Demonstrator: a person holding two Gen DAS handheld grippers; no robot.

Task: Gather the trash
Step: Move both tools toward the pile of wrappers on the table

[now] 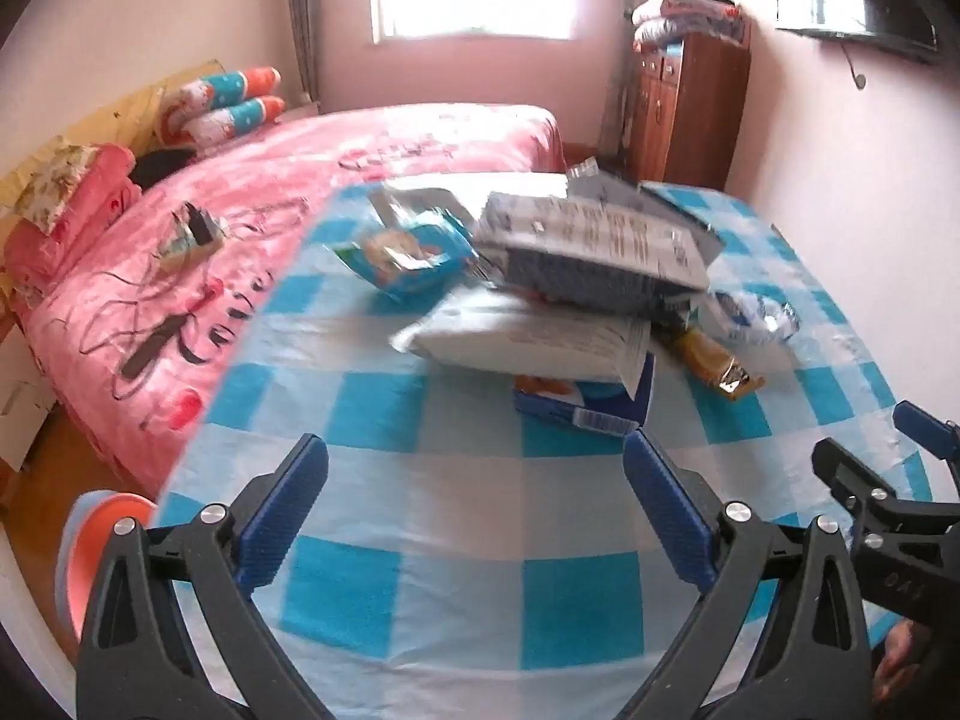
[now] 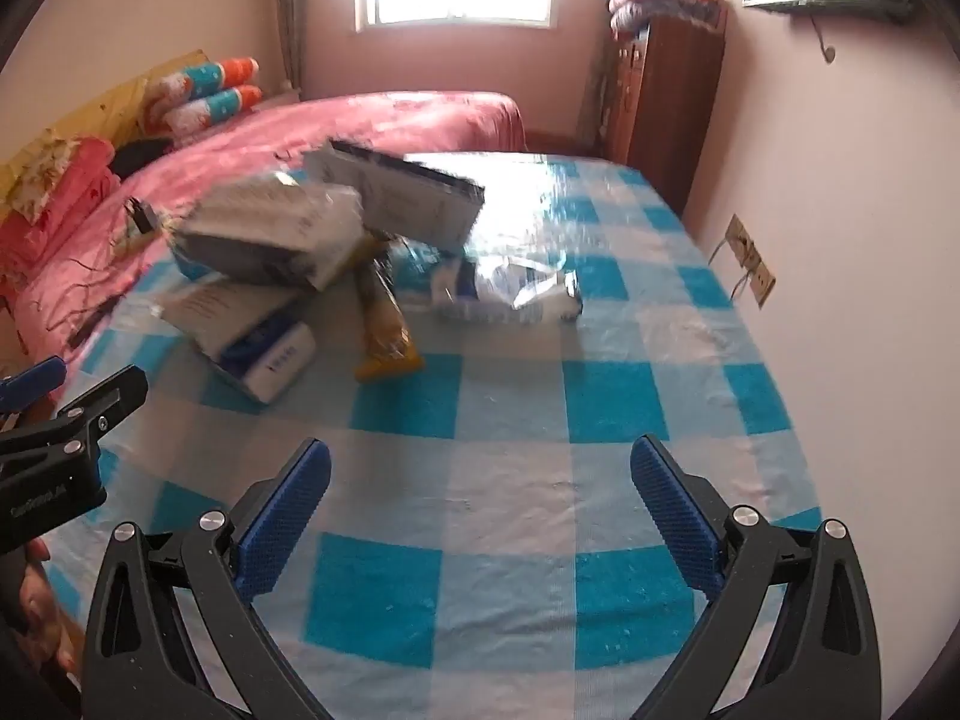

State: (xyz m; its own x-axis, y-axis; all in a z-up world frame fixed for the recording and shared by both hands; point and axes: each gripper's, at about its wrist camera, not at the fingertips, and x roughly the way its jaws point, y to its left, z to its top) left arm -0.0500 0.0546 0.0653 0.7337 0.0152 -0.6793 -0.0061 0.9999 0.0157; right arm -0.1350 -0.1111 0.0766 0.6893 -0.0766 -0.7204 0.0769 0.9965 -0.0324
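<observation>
Heap of crumpled wrappers and grey-white packets (image 1: 558, 276) sits frame centre on blue-white checked counter (image 1: 420, 516), ahead of both grippers. Left gripper (image 1: 474, 504) fingers spread, empty. Right gripper (image 2: 480, 504) likewise; yellow foil wrapper (image 2: 387, 330), long axis toward it, judged nearer it.

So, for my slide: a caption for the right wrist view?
Open right gripper hovers over checked tablecloth, facing a pile of wrappers.

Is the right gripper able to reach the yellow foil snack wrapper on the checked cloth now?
Probably yes: the right gripper is open and empty, and only bare blue checked cloth lies between it and the yellow foil snack wrapper.
</observation>
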